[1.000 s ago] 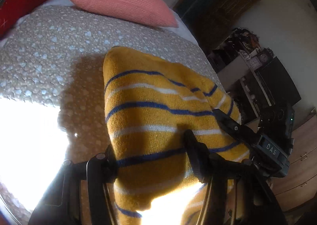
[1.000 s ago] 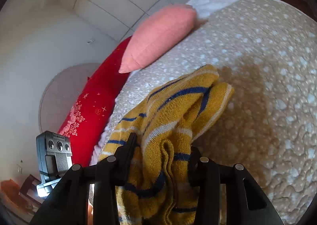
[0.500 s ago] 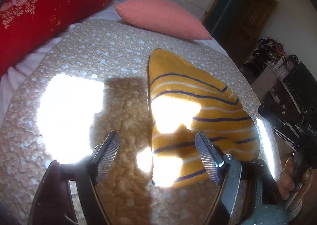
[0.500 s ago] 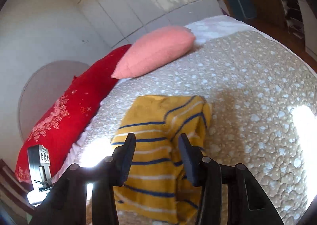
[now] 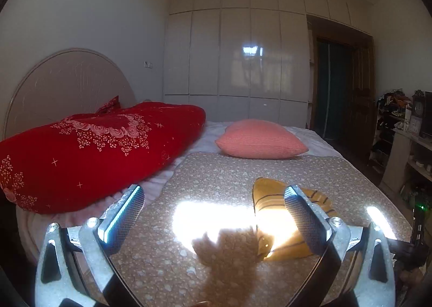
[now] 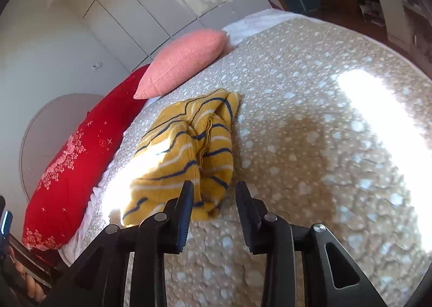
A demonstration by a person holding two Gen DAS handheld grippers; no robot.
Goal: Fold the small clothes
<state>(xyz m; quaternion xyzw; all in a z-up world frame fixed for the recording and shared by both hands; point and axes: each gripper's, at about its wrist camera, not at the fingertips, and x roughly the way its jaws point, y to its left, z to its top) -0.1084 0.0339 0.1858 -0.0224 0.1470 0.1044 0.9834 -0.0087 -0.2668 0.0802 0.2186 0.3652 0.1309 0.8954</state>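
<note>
Left wrist view: left gripper (image 5: 213, 204) spread wide, empty, raised over bedspread (image 5: 216, 172); right finger (image 5: 305, 220) hiding part of sweater (image 5: 272, 193), sun glare washing out its near edge. Right wrist view: right gripper (image 6: 214, 199) parted, empty, just short of folded sweater (image 6: 186, 150) lying on bedspread (image 6: 310, 144). Beyond, pink pillow (image 6: 183, 61), red bolster (image 6: 78, 155).
</note>
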